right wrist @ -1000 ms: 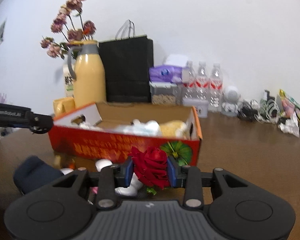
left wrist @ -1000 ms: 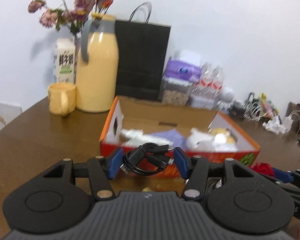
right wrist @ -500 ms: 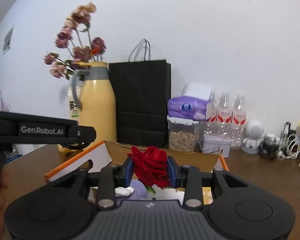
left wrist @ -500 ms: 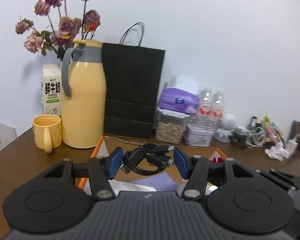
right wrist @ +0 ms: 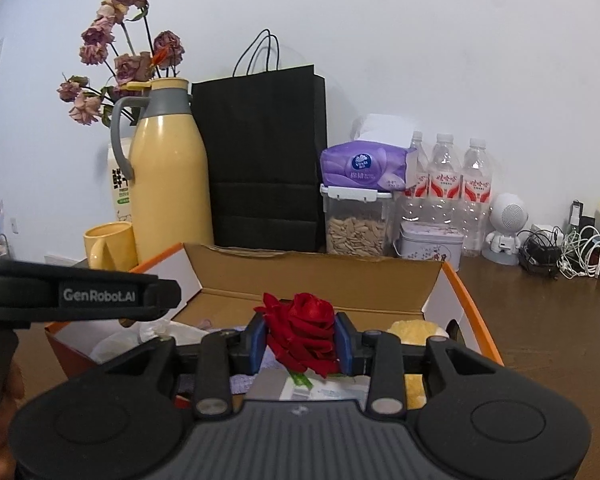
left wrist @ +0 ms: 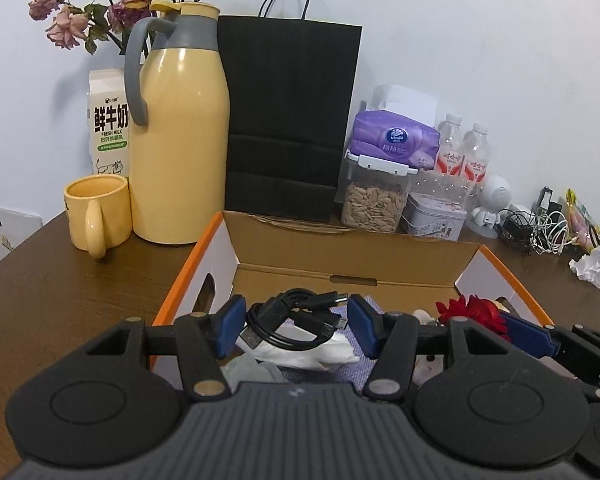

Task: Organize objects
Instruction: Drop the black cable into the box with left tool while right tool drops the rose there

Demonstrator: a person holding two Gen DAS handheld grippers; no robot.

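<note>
My left gripper (left wrist: 296, 326) is shut on a coiled black cable (left wrist: 294, 320) and holds it over the left part of the open orange cardboard box (left wrist: 340, 248). My right gripper (right wrist: 300, 342) is shut on a red rose (right wrist: 304, 332) and holds it over the same box (right wrist: 300, 264). The rose also shows at the right in the left wrist view (left wrist: 474, 312). The left gripper's body (right wrist: 80, 294) crosses the left of the right wrist view. White paper, a purple cloth and a yellow soft thing (right wrist: 414, 330) lie inside the box.
Behind the box stand a yellow jug (left wrist: 178, 136), a yellow mug (left wrist: 96, 212), a milk carton (left wrist: 108, 124), a black paper bag (left wrist: 288, 120), a seed jar (left wrist: 374, 202), a tin (left wrist: 434, 218), water bottles (right wrist: 456, 184) and tangled cables (left wrist: 540, 228). Brown table (left wrist: 60, 280) surrounds the box.
Both grippers have risen and moved forward from in front of the box to above its inside, each still holding its object.
</note>
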